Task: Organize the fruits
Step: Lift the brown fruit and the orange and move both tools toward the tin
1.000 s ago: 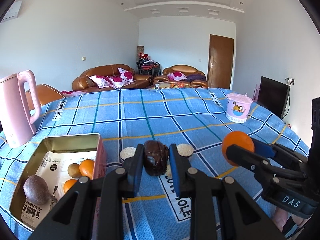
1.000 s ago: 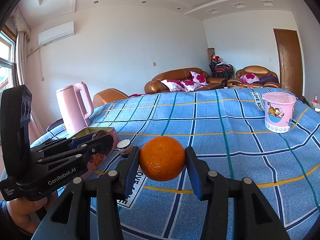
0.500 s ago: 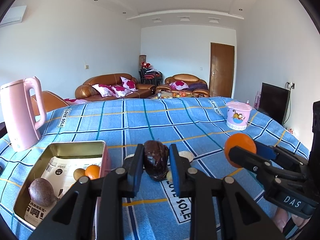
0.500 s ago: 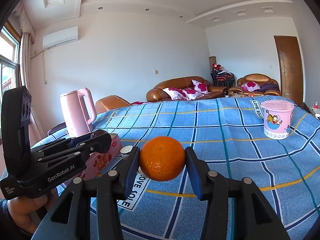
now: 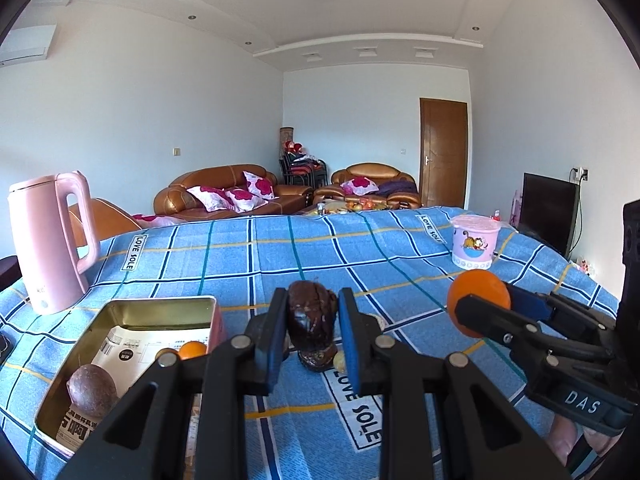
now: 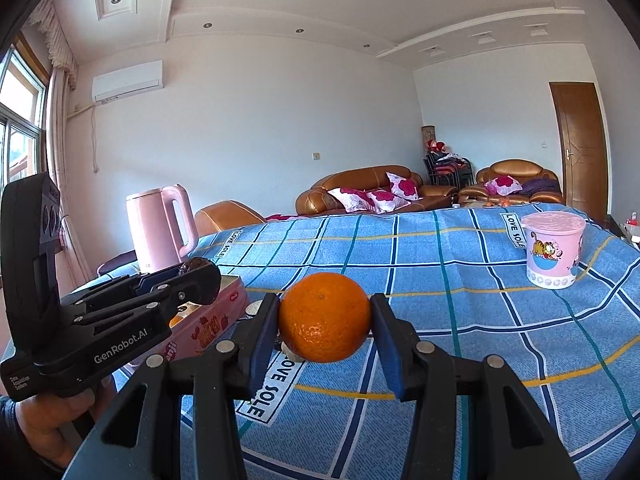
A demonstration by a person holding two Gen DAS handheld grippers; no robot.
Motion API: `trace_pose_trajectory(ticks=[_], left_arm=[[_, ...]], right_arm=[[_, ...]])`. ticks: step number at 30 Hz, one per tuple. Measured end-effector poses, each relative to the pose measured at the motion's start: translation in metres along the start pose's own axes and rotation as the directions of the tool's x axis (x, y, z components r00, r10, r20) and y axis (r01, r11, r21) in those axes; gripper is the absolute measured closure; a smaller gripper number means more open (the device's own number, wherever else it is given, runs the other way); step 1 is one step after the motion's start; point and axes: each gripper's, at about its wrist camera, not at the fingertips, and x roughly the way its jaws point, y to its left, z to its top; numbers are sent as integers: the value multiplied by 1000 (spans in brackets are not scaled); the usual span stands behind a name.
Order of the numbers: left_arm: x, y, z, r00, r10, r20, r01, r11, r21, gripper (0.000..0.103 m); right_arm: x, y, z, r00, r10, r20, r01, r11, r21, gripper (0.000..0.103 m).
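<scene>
Both tongs raised; fruit (image 5: 313, 322), orange (image 6: 324, 317) gripped

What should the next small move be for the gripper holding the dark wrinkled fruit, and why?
Probably carry the left gripper leftward and down over the open tin, then release. It is clamped on the dark wrinkled fruit above the blue cloth, beside the tin, which already holds small oranges and a round brown fruit.
</scene>
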Motion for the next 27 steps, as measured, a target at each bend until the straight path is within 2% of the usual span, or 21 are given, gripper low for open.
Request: trace_pose_trajectory(ticks=[12,27], left_arm=[[-8,-2,0,999,13,40,-14,1000,22,77],[-15,7,-1,999,31,35,-31,999,13,77]], right_arm=[[-10,4,-2,998,12,60,-10,999,-31,55],[-4,10,0,999,-24,35,26,998,-54,55]])
